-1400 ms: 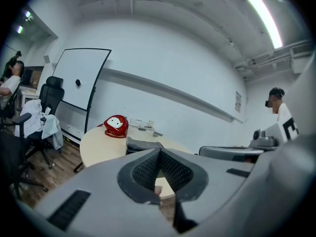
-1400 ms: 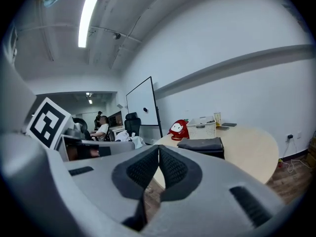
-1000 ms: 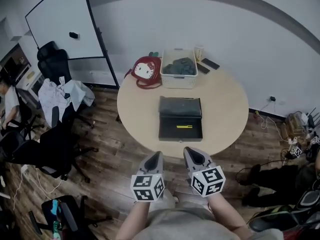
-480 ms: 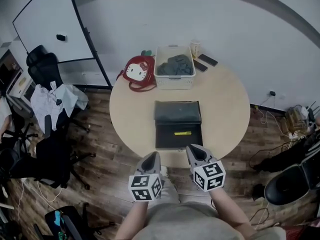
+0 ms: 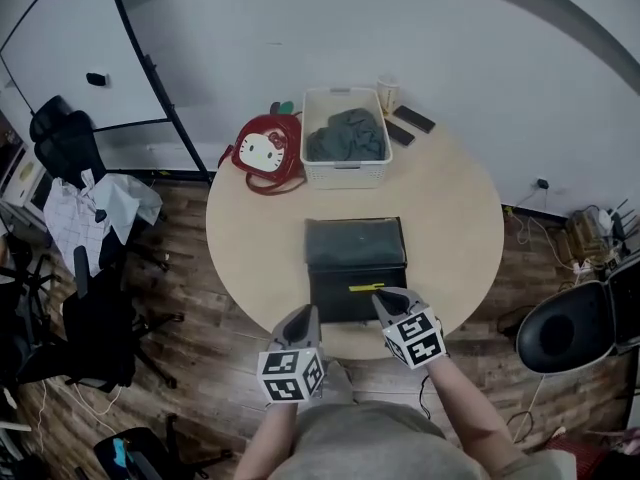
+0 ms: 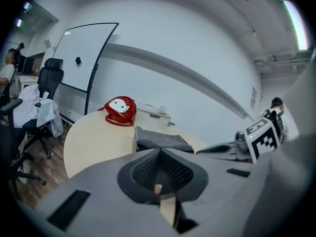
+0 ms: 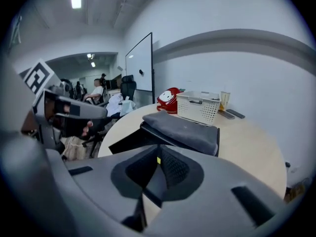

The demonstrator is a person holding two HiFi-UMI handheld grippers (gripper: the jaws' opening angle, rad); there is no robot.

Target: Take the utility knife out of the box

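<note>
The job has barely begun. The utility knife [image 5: 366, 288] lies in the open box [image 5: 332, 296], in its dark lower half toward my right side, and neither claw touches it. My right claw [image 5: 388, 299] is closed with nothing in it, its tip at the near edge of the box, just short of the knife. My left claw [image 5: 304, 315] is also closed and empty, and it hangs at the near rim of the tabletop [image 5: 250, 238], beside the box's left corner. I reckon opening the right claw, closing it on the knife and lifting it clear are all still to do.

The knife looks like a slim, straight yellow bar, probably hard plastic. The box is black and rectangular. Its lid [image 5: 355, 242] is thrown back and looks grey and softly padded. The tabletop is round, smooth and pale beige. Further back stand a white perforated basket [image 5: 345, 176] holding grey cloth and a glossy red rounded bag [image 5: 262, 153].
</note>
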